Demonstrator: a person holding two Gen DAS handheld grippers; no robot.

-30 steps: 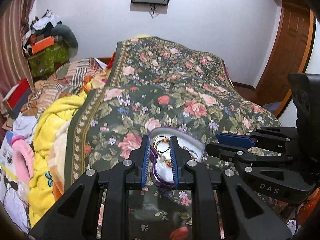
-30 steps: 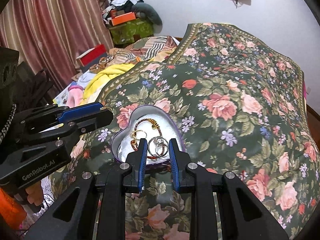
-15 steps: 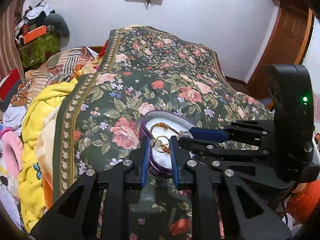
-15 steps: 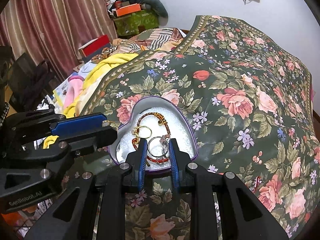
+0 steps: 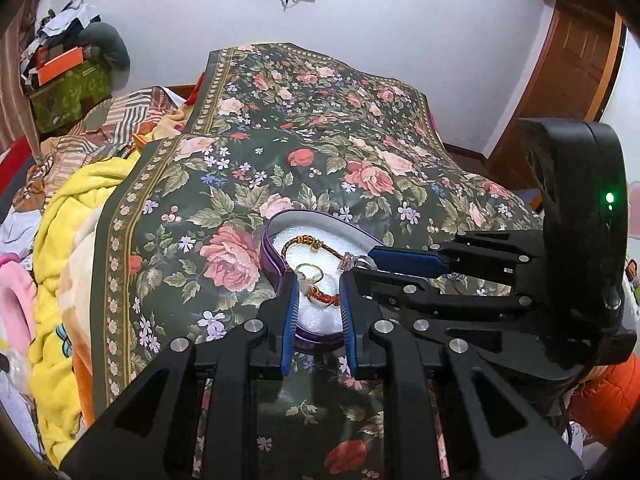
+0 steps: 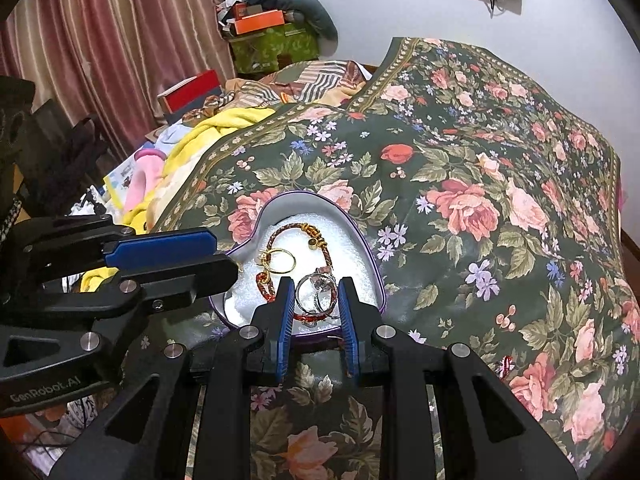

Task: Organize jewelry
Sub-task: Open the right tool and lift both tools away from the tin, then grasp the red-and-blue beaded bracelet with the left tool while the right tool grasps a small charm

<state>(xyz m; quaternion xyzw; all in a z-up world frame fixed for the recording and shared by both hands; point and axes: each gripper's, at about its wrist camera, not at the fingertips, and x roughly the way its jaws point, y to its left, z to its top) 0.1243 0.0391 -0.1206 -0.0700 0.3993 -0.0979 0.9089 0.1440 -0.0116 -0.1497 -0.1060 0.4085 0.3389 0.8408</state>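
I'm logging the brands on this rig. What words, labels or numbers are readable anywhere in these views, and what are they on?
"GenRobot.AI": on the body of the left tool, seen low at the left edge of the right wrist view, faint but legible.
Orange box on the far pile: any print is too small to read.
No other readable text in either view.

The heart-shaped tin (image 6: 362, 236) rests on the bedspread (image 6: 500, 168). Inside lie a bracelet (image 6: 298, 232) and a ring (image 6: 282, 262). A second ring (image 6: 316, 290) sits between the right gripper (image 6: 313, 304) fingers, apparently gripped.
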